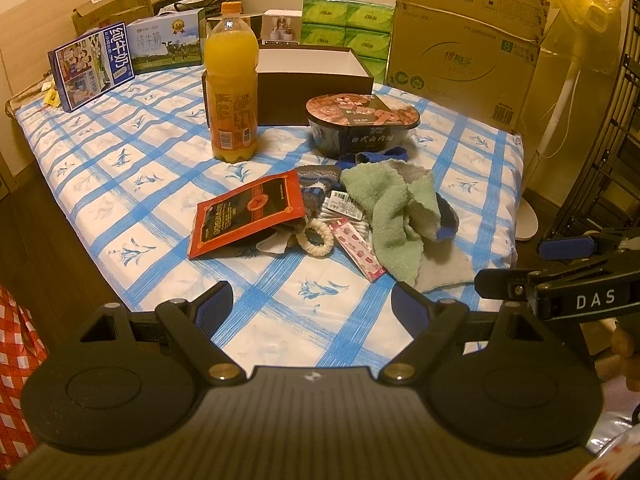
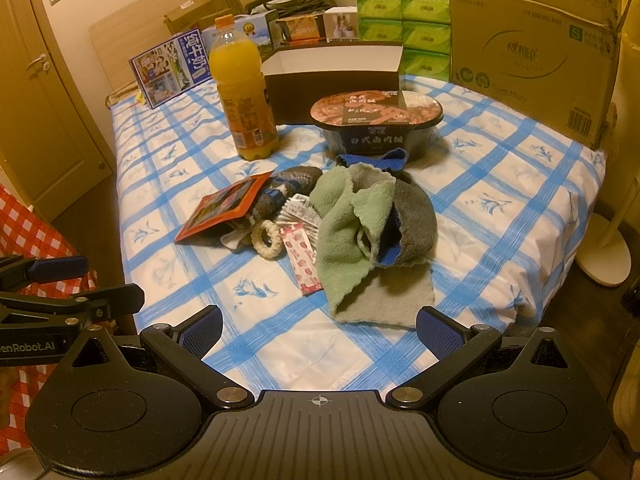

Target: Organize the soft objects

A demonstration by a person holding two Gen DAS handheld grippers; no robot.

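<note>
Ahead, green towel [image 2: 352, 216] heaped amid red packet [image 1: 250, 214], noodle bowl [image 2: 376, 120], juice bottle [image 1: 232, 80], both grippers [image 1: 312, 308] [image 2: 320, 328] wide, empty.

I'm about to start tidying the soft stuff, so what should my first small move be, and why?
Probably move the right tool forward onto the green cloth: both tools are open and empty, the left tool too, and that cloth lies on top of the pile nearest the right one.
</note>
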